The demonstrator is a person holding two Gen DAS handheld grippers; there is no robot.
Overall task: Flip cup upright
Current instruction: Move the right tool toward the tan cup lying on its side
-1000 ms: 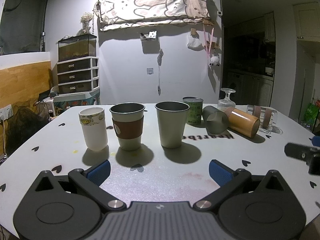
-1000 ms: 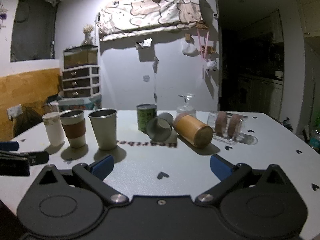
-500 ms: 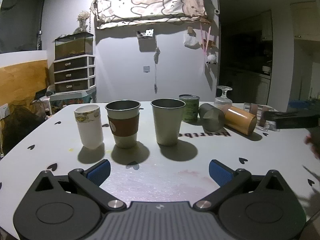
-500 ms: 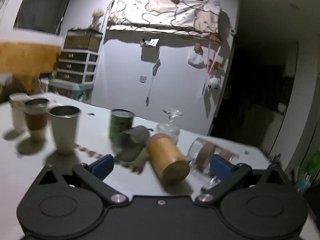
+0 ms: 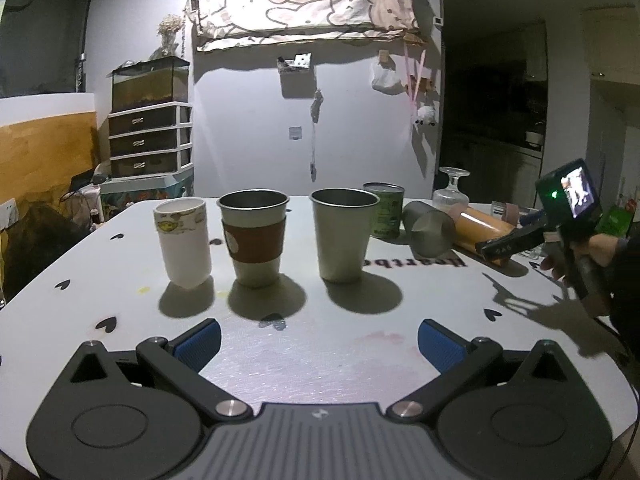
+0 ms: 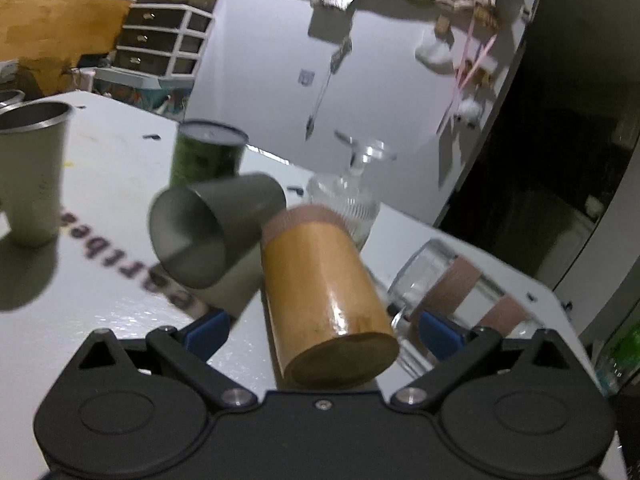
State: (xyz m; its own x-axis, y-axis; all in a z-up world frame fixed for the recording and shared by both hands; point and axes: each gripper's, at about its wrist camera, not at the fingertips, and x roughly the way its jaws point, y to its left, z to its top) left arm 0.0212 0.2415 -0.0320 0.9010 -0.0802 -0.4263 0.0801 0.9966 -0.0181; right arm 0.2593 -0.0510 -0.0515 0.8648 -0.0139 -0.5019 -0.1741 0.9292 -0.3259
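An orange-brown cup point(image 6: 324, 292) lies on its side on the white table point(image 6: 116, 152), its base end toward me. My right gripper point(image 6: 322, 330) is open, its blue pads on either side of the cup's near end. The cup also shows in the left wrist view point(image 5: 482, 226), with the right gripper point(image 5: 500, 246) in front of it. A grey metal cup point(image 6: 216, 228) lies tipped beside it, and a clear glass with brown bands point(image 6: 452, 284) lies to its right. My left gripper point(image 5: 318, 340) is open and empty, low over the table's near side.
A white cup point(image 5: 184, 248), a metal cup with a brown sleeve point(image 5: 254, 238) and a plain metal cup point(image 5: 344, 234) stand upright in a row. A green can point(image 5: 384, 210) and an upside-down stemmed glass point(image 5: 451, 190) stand behind the tipped cups.
My right gripper has moved forward and close over the lying orange-brown cup, which now sits between its open pads. My left gripper has barely moved.
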